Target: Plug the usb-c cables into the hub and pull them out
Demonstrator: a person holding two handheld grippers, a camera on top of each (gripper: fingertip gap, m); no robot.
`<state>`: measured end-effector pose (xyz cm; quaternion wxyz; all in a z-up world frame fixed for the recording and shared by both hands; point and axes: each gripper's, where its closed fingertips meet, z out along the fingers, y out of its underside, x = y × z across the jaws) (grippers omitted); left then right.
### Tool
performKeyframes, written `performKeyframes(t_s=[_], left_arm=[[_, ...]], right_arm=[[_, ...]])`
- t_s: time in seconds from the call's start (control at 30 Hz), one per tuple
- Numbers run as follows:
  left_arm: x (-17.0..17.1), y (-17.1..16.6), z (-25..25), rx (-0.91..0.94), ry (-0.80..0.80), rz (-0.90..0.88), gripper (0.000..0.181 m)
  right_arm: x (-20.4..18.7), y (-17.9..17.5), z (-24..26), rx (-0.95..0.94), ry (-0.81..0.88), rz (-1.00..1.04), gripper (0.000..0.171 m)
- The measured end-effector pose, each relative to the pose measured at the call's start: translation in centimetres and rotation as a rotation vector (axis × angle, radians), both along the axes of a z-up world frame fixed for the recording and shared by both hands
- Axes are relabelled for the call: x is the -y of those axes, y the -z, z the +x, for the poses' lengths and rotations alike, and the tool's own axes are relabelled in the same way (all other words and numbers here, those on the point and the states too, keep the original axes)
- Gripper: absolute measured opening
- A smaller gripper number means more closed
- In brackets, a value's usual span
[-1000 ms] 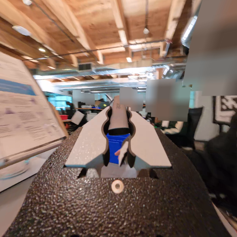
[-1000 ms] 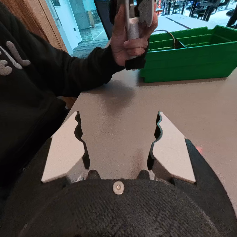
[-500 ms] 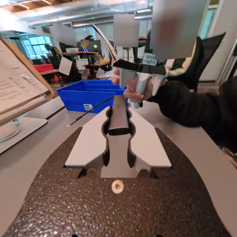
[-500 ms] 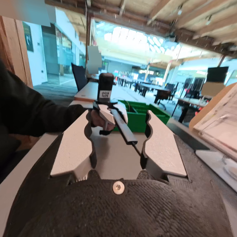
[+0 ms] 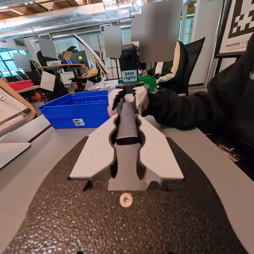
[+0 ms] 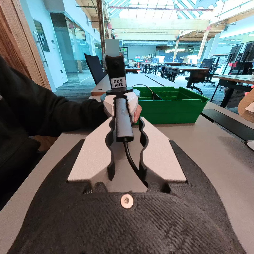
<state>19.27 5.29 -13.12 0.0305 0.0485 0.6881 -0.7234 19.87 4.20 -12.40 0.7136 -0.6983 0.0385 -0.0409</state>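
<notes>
Your left gripper is clamped on a slim grey hub, its two pale fingers pressed against the hub's sides. The hub points straight ahead, level above the table, with its near end sitting between the scalloped inner edges of the fingers.

Your right gripper faces the left one head-on. Its jaws stand partly apart, one finger on each side of the hub's far end, with a gap showing on both sides so they are not touching it. From that end a black cable leaves the hub, curves downward, and passes between the right fingers toward the gripper's body.

Both grippers are held above a plain grey table. In the left wrist view, a blue bin stands on the table behind and to the left of the right gripper. In the right wrist view, a green divided bin stands behind the left gripper, with a thin cable looping up out of it. Your black sleeves reach in from the sides of both views.

Around you is a large open office with rows of desks, black chairs, exposed silver ducts and wooden ceiling beams.
</notes>
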Motion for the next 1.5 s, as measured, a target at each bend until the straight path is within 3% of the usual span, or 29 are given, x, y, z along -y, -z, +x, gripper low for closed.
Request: performKeyframes(t_s=[0.17,0.43,0.5,0.6,0.7,0.8,0.87,1.0,1.1,1.37,1.5], left_arm=[[0.2,0.2,-0.3,0.029,0.006,0.016,0.021],[0.1,0.2,0.8,-0.032,-0.037,0.000,0.025],[0.1,0.1,1.5,-0.046,-0.090,-0.004,0.031],[-0.1,-0.6,2.5,-0.027,-0.197,0.023,0.068],[-1.7,-1.8,4.0,0.046,-0.388,0.087,0.078],[-6.3,-3.9,5.8,0.083,-0.641,0.141,0.058],[-11.1,-3.8,7.9,0.043,-0.831,0.287,0.047],[-22.5,1.3,10.5,-0.081,-1.047,0.882,0.048],[-29.8,2.3,12.1,0.008,-1.177,1.216,0.049],[-33.7,5.2,16.6,0.372,-0.952,1.560,0.053],[-38.2,6.0,18.3,0.358,-1.044,1.789,0.047]], right_arm=[[-0.8,0.8,-0.7,0.004,-0.040,-0.050,0.022],[-1.1,0.8,0.1,-0.002,-0.019,-0.037,0.021],[-1.2,0.9,0.5,-0.008,0.006,-0.027,0.021],[-0.9,0.0,1.5,-0.022,0.064,0.030,0.022],[0.3,-0.6,3.7,-0.037,0.191,0.110,0.022],[1.8,-0.6,5.9,-0.068,0.323,0.158,0.022],[2.7,-0.4,7.0,-0.068,0.392,0.151,0.022],[4.2,0.2,8.4,-0.055,0.491,0.114,0.022],[4.2,-0.1,8.3,-0.060,0.486,0.135,0.022],[3.3,0.8,8.0,-0.016,0.477,0.057,0.022],[3.4,1.2,8.1,-0.026,0.474,0.032,0.021]])
